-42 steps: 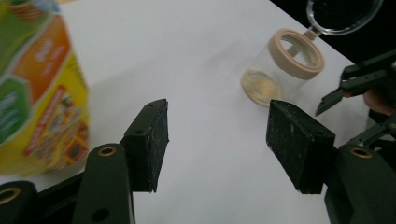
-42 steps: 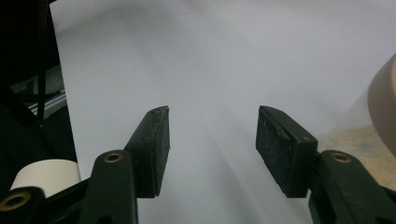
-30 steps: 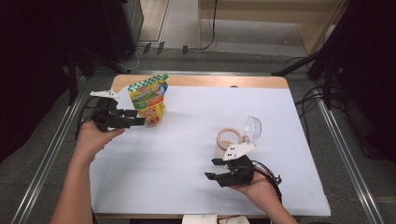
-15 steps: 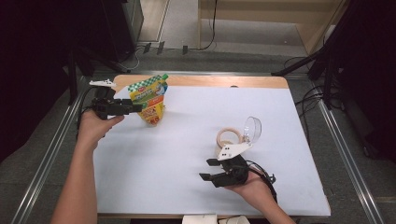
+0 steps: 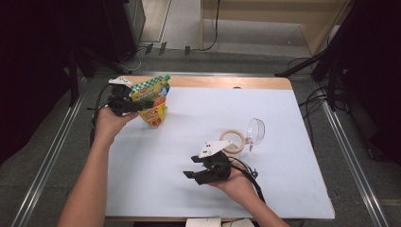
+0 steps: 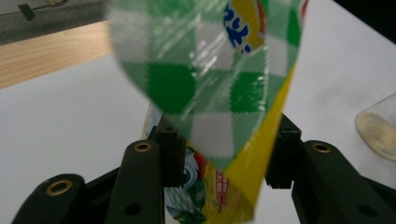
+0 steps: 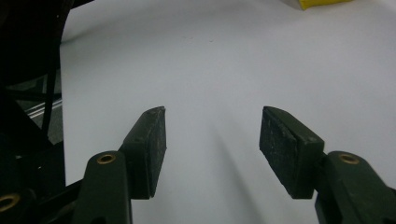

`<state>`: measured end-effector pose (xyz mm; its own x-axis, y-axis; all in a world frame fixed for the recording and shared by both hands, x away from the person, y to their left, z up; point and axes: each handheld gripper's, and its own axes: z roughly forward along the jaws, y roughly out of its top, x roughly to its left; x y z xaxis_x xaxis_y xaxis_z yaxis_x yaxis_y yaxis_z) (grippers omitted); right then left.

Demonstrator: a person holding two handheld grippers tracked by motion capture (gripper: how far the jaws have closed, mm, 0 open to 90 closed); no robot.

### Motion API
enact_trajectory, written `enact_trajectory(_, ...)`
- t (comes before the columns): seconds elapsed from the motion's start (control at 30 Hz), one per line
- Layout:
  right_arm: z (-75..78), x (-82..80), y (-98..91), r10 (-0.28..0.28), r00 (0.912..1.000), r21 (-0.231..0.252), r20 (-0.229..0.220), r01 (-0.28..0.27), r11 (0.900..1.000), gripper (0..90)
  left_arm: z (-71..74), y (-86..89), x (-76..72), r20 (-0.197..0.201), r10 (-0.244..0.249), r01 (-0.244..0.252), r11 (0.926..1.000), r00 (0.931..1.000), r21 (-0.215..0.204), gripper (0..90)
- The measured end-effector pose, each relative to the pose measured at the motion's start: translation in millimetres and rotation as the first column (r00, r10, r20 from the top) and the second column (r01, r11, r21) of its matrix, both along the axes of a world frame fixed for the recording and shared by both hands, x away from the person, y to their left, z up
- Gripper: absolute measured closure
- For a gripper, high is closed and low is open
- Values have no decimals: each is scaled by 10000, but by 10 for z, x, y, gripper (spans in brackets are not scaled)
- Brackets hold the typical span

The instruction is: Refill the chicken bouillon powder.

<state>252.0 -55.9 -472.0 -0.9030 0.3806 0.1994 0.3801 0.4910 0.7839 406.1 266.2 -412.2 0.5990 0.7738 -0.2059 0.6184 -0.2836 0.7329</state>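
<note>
While the left tool (image 6: 224, 154) has just been closing, its pads now pinch the green-checked yellow snack pouch (image 5: 152, 100) at the white worktop's (image 5: 189, 137) far-left corner: grasp looks made, lift next. Right tool (image 7: 212, 149) spread, empty.

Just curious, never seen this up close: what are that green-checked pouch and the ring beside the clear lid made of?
The pouch looks like glossy printed plastic film: it shines, creases, and has a ribbed sealed edge. The left claw has just been closing, with the pouch between its pads. The ring looks like a tape roll, tan and matt, perhaps paper. The clear lid seems transparent plastic.
</note>
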Motion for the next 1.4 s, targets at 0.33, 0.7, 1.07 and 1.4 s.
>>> enact_trajectory(0.33,-99,14,59,-181,9997,76,-166,183,9998,426,28,24,-40,313,80,-68,9992,9995,-388,838)
enact_trajectory(0.7,-126,-12,41,-200,9997,128,-129,202,9997,433,82,-1,-62,-258,141,-151,9992,9996,-375,900)
enact_trajectory(1.07,-137,-5,32,-290,9994,223,-210,294,9993,438,370,-171,-251,-312,-609,587,9959,9977,-692,900)
enact_trajectory(1.4,-173,7,30,-528,9983,180,-231,532,9984,438,655,-331,-529,-376,-1476,1421,9825,9883,-1206,900)
